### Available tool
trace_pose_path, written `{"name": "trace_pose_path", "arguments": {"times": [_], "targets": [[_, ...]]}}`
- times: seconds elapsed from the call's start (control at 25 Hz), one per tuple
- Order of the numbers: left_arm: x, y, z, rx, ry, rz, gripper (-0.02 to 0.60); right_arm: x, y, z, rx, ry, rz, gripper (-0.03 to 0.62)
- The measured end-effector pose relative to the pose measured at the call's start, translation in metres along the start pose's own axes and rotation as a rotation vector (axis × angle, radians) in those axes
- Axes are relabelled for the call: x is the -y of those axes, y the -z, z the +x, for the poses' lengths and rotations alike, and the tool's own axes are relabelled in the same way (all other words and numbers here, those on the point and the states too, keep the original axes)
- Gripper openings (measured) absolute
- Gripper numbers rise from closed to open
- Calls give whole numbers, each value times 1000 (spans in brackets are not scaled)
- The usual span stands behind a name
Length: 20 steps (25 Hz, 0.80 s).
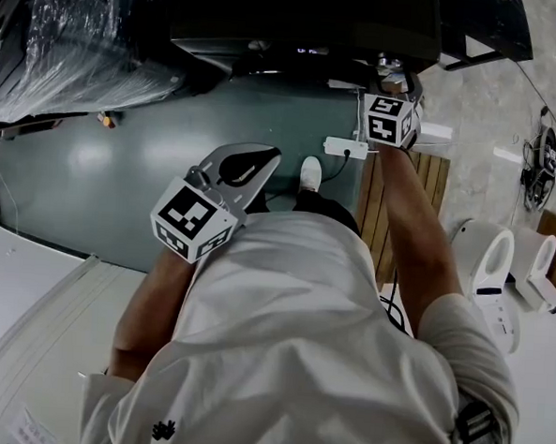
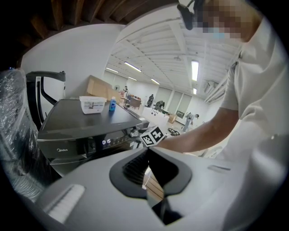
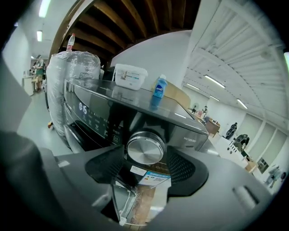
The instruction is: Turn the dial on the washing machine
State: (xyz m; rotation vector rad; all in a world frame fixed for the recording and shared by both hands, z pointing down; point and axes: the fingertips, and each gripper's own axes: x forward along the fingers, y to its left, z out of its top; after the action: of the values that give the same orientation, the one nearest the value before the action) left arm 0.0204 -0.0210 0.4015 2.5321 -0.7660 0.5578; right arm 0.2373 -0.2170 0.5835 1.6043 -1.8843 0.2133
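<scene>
Right gripper view: jaws parted to either side of the dial.
Here the dial (image 3: 145,148) shows plainly, a round brushed-silver knob on the washing machine's (image 3: 90,113) dark front panel, between the right gripper's (image 3: 146,159) spread jaws with a gap on each side. In the head view its marker cube (image 1: 388,120) sits there and the dial cannot be made out. The left gripper (image 2: 146,155), jaws together on nothing, is held well back.

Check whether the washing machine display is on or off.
On: the display shows lit digits on the washing machine's dark front panel.
</scene>
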Motion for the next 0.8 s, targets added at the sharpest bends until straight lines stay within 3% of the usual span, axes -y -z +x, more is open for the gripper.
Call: {"name": "trace_pose_path", "arguments": {"times": [0.28, 0.8], "targets": [[-1, 1, -1, 0, -6, -7, 57, 0, 2, 6, -23, 14, 48, 267], [1, 0, -2, 2, 0, -3, 57, 13, -2, 0, 8, -74, 490, 265]]}}
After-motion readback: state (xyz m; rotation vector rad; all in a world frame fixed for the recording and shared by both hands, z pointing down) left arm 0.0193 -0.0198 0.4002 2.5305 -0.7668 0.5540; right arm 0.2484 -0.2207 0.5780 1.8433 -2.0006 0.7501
